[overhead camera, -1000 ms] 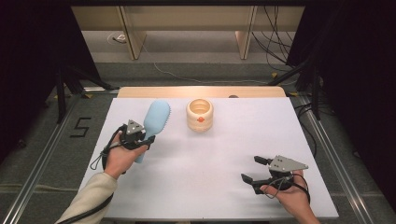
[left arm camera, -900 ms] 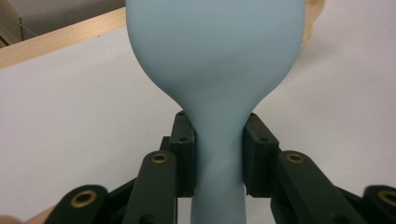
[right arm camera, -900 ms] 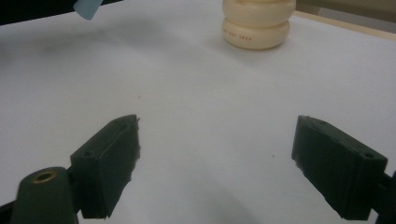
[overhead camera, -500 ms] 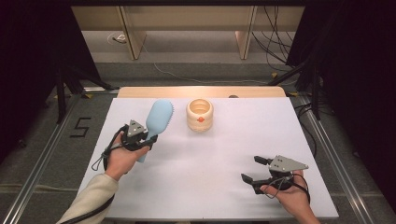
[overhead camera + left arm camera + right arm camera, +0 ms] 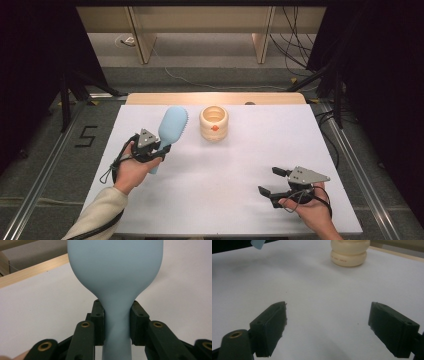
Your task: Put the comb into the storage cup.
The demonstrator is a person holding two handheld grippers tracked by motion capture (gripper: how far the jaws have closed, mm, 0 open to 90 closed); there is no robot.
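Left tongs [image 5: 162,148] clamp blue brush [image 5: 171,129] by its neck, at 9 o'clock on white tabletop [image 5: 240,165]; cream cup [image 5: 214,123] at 12. Right tongs [image 5: 274,181] gape w/ nothing between, at 4.

Even overhead light brightens the white table [image 5: 235,175] (dark surroundings), shadows soft, close-ups slightly blurred.

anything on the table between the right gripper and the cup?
Nothing: bare white table runs from the open right gripper to the cream cup in the right gripper view; the high view agrees.
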